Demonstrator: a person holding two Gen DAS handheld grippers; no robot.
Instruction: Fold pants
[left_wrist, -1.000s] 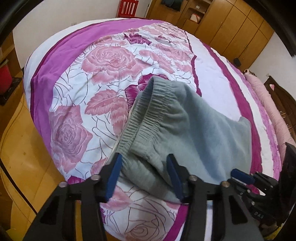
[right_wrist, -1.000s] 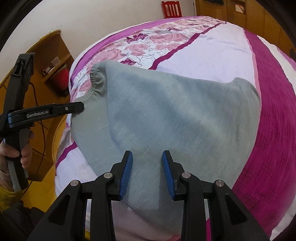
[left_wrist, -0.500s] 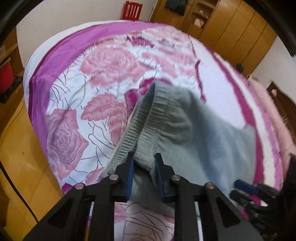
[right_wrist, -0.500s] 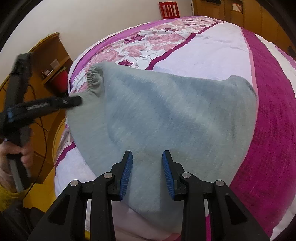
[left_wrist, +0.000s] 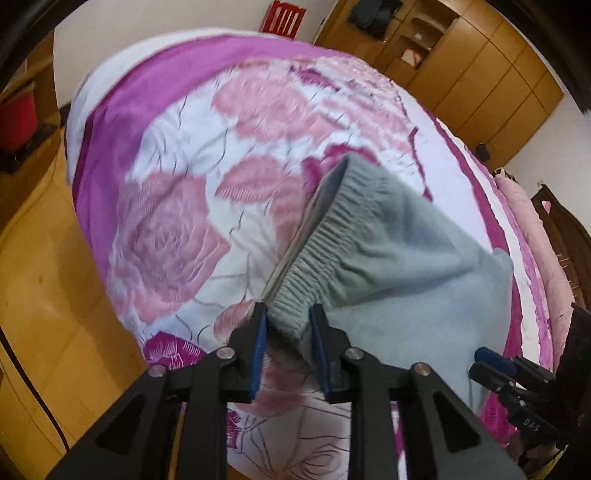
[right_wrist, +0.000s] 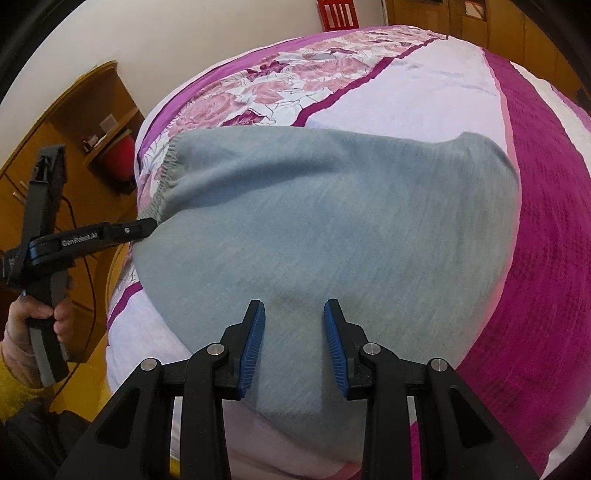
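Note:
Grey pants lie folded on the bed, elastic waistband to the left. My left gripper has the waistband's near corner between its blue pads; the band is pulled taut and stands on edge. Its jaws are opening slightly, and the cloth still fills the gap. From the right wrist view the left gripper meets the waistband at the pants' left edge. My right gripper hovers open over the near edge of the pants with flat cloth below it; it is also visible in the left view.
The bedspread is white with pink roses and purple bands. A wooden floor runs along the left, with a red bin by a shelf. Wardrobes stand behind, a pink rolled blanket lies far right. A hand holds the left gripper.
The left gripper moved in from wide open, closed on the waistband corner, and pulled it up taut. The right gripper stayed where it was.

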